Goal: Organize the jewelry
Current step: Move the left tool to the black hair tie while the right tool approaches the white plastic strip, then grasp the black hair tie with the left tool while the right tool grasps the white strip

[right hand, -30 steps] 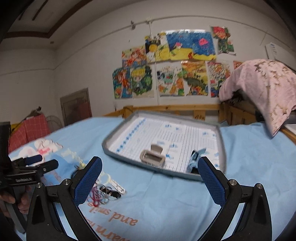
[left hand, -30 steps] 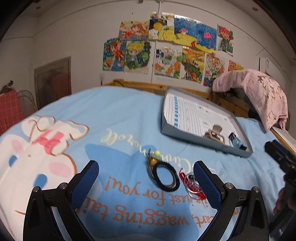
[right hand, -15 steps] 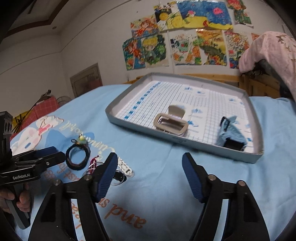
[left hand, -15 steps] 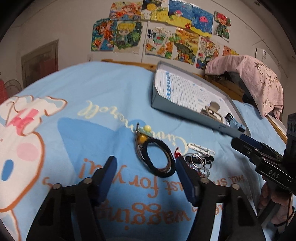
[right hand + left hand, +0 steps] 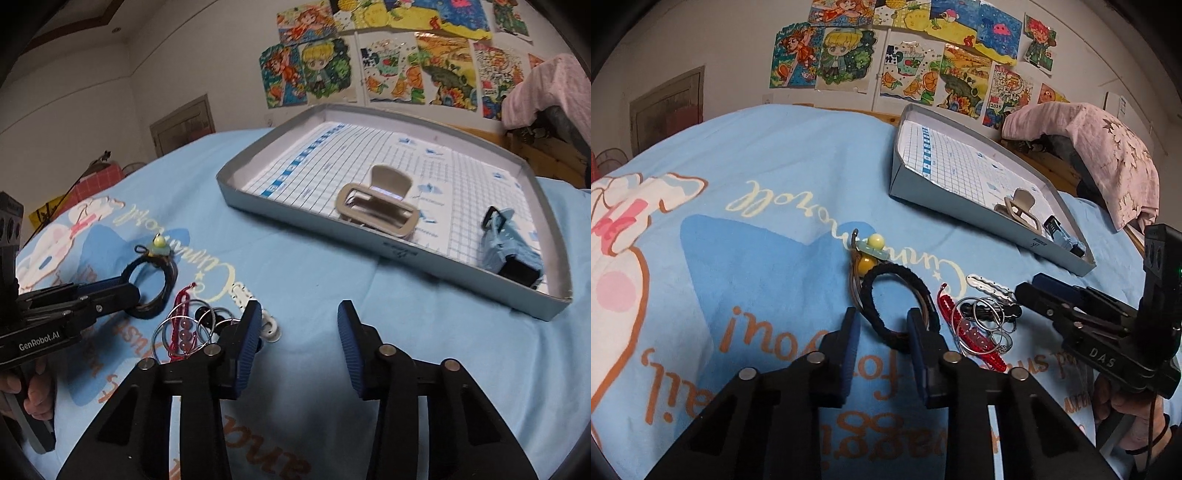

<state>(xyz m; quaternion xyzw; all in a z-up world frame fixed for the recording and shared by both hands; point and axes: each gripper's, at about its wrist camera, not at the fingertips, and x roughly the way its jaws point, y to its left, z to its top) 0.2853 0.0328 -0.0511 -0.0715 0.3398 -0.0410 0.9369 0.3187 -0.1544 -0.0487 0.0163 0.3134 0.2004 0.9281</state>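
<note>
While jewelry waits loose on the bed: gray tray (image 5: 384, 254) further up the blanket already holds a beige claw clip (image 5: 376, 206) and a blue clip (image 5: 511, 247).
Left tongs (image 5: 882, 328): just been closing, now narrow, straddling the near arc of the black hair tie (image 5: 875, 295), pads apparently not yet pinching, likely lining up a grab.
Right tongs (image 5: 295, 332): also closing, half-wide, nothing between them, poised beside the red bracelet and rings (image 5: 184, 328).
</note>
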